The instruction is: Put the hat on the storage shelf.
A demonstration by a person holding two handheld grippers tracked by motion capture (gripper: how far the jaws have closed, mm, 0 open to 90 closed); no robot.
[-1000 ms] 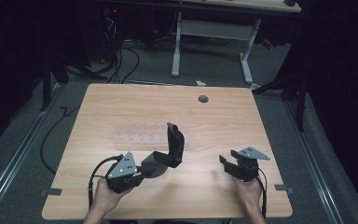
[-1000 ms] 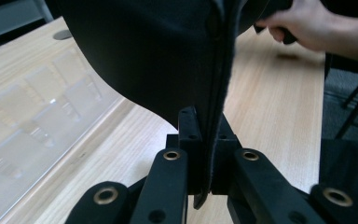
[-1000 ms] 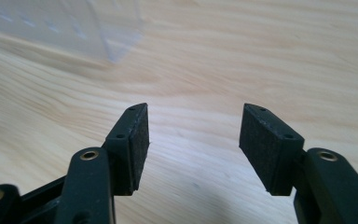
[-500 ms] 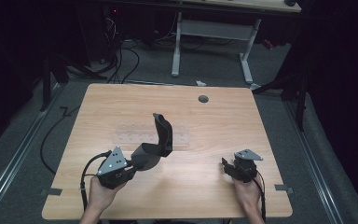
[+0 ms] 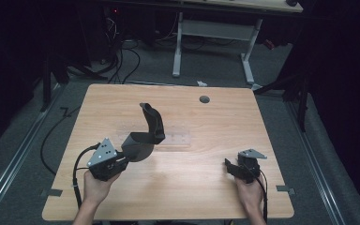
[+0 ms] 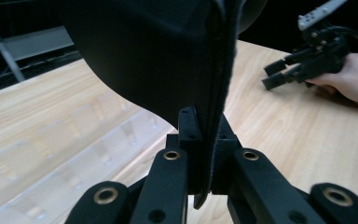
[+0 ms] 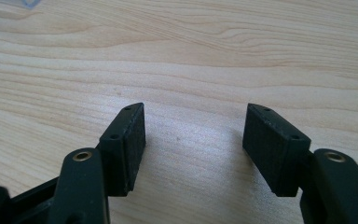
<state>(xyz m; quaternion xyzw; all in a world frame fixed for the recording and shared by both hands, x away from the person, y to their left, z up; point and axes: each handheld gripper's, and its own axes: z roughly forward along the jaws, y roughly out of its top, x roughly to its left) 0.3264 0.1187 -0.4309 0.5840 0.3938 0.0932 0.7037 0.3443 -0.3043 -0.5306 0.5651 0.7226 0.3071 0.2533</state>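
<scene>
With the left gripper (image 5: 122, 161) fingers pinched on the rim of the black curved shell (image 5: 145, 136), raised at the worktop's (image 5: 206, 187) 8 o'clock, keep it steady while the empty right gripper (image 5: 232, 168) sits wide open.

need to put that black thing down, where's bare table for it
Bare wood lies between the left gripper holding the curved black headrest-like piece and the open right gripper, and beyond the clear plastic tray toward the dark round table hole. The near-left corner is crowded.
</scene>
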